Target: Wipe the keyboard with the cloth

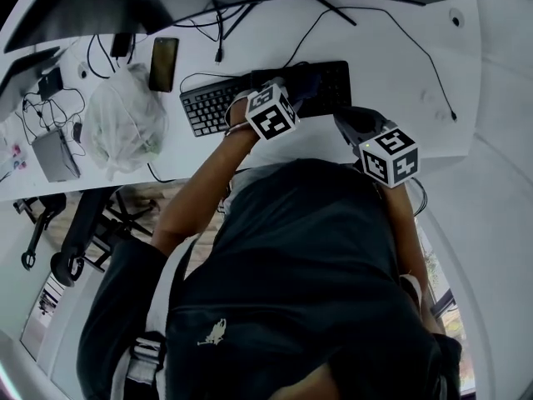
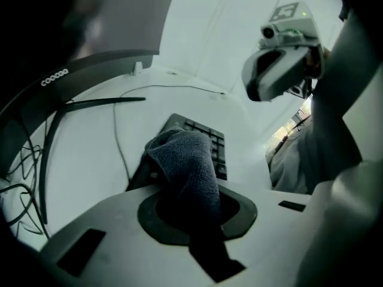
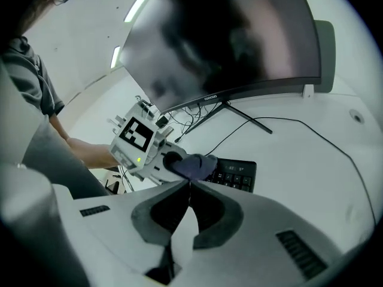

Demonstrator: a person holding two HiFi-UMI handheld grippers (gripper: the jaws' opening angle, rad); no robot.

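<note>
A dark grey-blue microfibre cloth (image 2: 182, 154) is pinched between the fingers of the left gripper (image 2: 190, 190). Its loose, bunched end is draped forward onto the keys of the flat black keyboard (image 2: 210, 141). In the head view the keyboard is seen at 12 o'clock from the person, lying on the white worktop (image 1: 391, 65), with the cloth bunched over its right half.

The right gripper (image 3: 190, 183) is held at about 4 o'clock from the keyboard. Its fingers are pressed together with nothing between them.

The cloth is judged soft, light and limp, so it will fold and trail rather than push. It is best held by a gathered wad close to the fingers, with enough left hanging to be dragged flat across the keys. The keyboard is judged stiff and fairly light, and it may slide on the smooth worktop under a sideways stroke. It could be steadied at its right edge by the free gripper. The keys are likely to give under pressure, so a light, even stroke is called for.
</note>
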